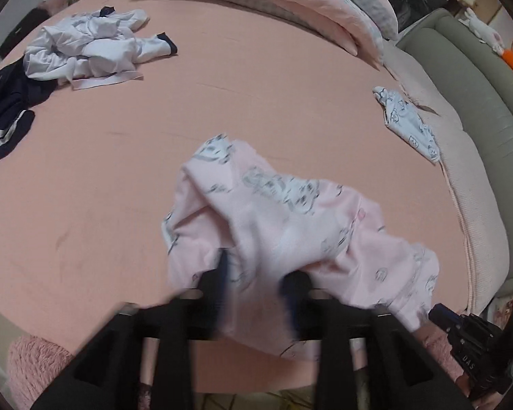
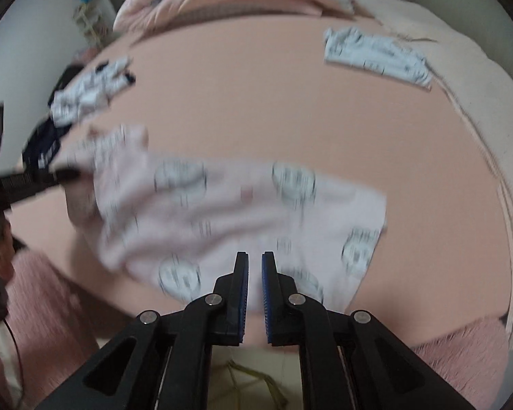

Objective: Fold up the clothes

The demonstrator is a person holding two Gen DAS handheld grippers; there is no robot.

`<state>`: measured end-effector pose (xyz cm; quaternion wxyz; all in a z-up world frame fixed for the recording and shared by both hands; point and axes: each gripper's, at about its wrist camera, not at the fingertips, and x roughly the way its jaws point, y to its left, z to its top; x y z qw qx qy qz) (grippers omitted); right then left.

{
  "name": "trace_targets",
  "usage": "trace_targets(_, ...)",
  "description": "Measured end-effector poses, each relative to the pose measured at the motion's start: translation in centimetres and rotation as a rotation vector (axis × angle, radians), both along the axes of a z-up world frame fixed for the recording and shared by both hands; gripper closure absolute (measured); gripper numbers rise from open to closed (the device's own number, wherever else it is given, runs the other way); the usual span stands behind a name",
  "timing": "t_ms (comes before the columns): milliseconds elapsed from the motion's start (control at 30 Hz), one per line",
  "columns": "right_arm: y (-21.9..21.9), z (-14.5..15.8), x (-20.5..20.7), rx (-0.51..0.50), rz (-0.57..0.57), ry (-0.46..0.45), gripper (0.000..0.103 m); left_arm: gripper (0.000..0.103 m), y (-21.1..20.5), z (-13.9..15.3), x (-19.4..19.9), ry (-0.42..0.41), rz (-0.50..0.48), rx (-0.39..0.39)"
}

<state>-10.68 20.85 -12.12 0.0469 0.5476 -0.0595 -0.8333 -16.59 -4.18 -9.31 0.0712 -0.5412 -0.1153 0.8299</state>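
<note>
The left gripper (image 1: pixel 256 275) has its fingers (image 1: pixel 219 283) set apart with the pink printed garment (image 1: pixel 273 218) draped loosely between them, not pinched, while the right gripper (image 2: pixel 255 270) holds its fingers (image 2: pixel 241 287) nearly closed with only a thin gap, at the garment's near edge; whether cloth is caught there cannot be told. The garment lies crumpled on the pink bed (image 1: pixel 119 177), with a folded printed piece (image 1: pixel 407 123) near the right edge. A pile of white clothes (image 1: pixel 89 51) and a dark garment (image 1: pixel 7 119) lie farther off on the left, pillows (image 1: pixel 290 0) at the head.

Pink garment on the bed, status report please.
Left gripper open, cloth between its fingers. Right gripper nearly shut, apparently nothing clamped. Pink garment crumpled, unfolded, on the bed. Nothing in the way.
</note>
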Motion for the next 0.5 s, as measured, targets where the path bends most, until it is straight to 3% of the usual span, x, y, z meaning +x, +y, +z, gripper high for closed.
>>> trace_targets(33, 0.0, -0.4, 0.4, -0.001, 0.005, -0.009, 0.081, 0.041, -0.2, 0.3, 0.4, 0.020, 0.001, -0.011)
trace_targets(67, 0.2, -0.6, 0.8, -0.001, -0.004, -0.016, 0.069, 0.041, -0.5, 0.5, 0.7, 0.040, 0.003, -0.023)
trace_targets(100, 0.4, -0.8, 0.9, 0.000, -0.004, -0.019, 0.067, 0.041, -0.7, 1.0, 1.1, 0.068, 0.022, -0.069)
trace_targets(200, -0.1, -0.6, 1.9, -0.030, 0.049, -0.015, 0.066, 0.041, -1.2, 2.0, 2.1, 0.124, 0.071, -0.161)
trace_targets(300, -2.8, -2.2, 2.0, -0.035, 0.190, -0.105, 0.066, 0.041, -1.0, 0.9, 2.9, 0.046, 0.005, -0.118)
trace_targets(400, -4.1, -4.0, 1.3, 0.011, 0.201, -0.175, 0.066, 0.041, 0.6, -0.2, 5.0, 0.013, -0.016, -0.184)
trace_targets(500, -3.9, -4.0, 0.0, 0.000, 0.169, -0.136, 0.066, 0.041, 1.6, -1.5, 6.7, 0.008, -0.001, -0.184)
